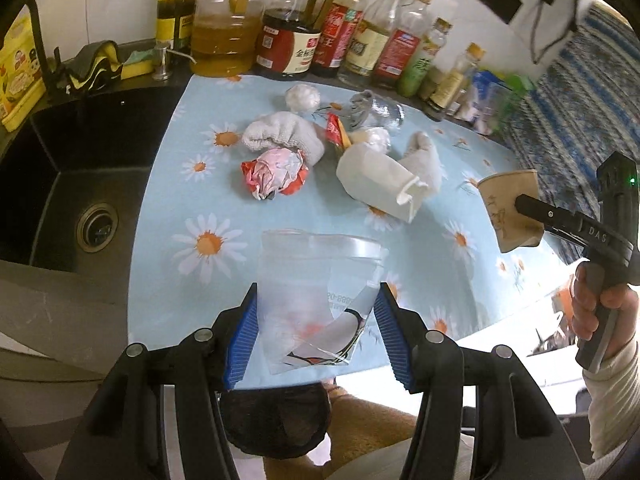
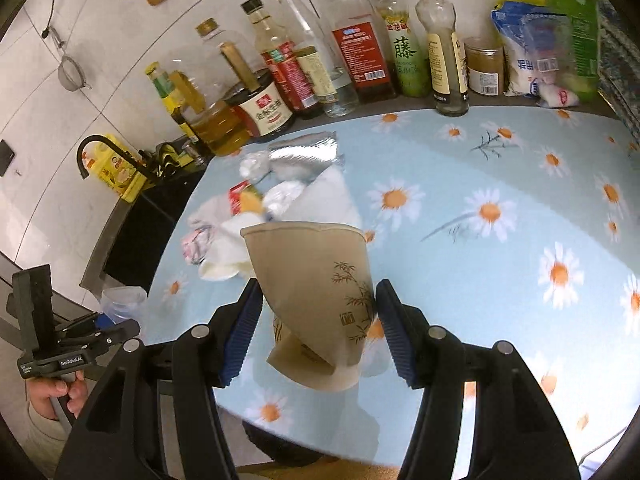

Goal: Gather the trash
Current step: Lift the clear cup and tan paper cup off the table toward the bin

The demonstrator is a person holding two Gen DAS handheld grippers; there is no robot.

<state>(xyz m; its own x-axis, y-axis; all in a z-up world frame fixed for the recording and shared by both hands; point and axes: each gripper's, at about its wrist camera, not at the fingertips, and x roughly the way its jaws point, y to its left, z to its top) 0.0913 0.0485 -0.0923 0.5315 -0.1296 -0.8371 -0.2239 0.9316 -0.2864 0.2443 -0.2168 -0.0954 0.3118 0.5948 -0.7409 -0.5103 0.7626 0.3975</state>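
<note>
**Two grippers, each clamped on a cup above the counter**

Left gripper [image 1: 318,320]: jaws partly closed, the blue pads [image 1: 245,332] pressing both sides of a clear plastic cup [image 1: 316,280]. The cup is crushed and torn at its lower end, its rim pointing away from the camera, and it hangs clear of the daisy-print cloth [image 1: 400,248]. Below the gripper, past the counter edge, lies a black bin [image 1: 276,420].

Right gripper [image 2: 318,320]: jaws likewise partly closed on a brown paper cup [image 2: 312,280] with a bamboo print. The cup is squashed and tilted, its open rim away from the camera, and it is lifted off the cloth. In the left view the same cup shows at the right edge, in the right gripper's finger.

Remaining trash on the cloth: a crumpled red-and-white wrapper [image 1: 274,174], a white paper cup [image 1: 380,184] on its side, wadded tissues [image 1: 302,96], a towel [image 1: 280,134]. Sauce bottles [image 1: 288,44] line the wall; the sink [image 1: 76,184] lies left.
</note>
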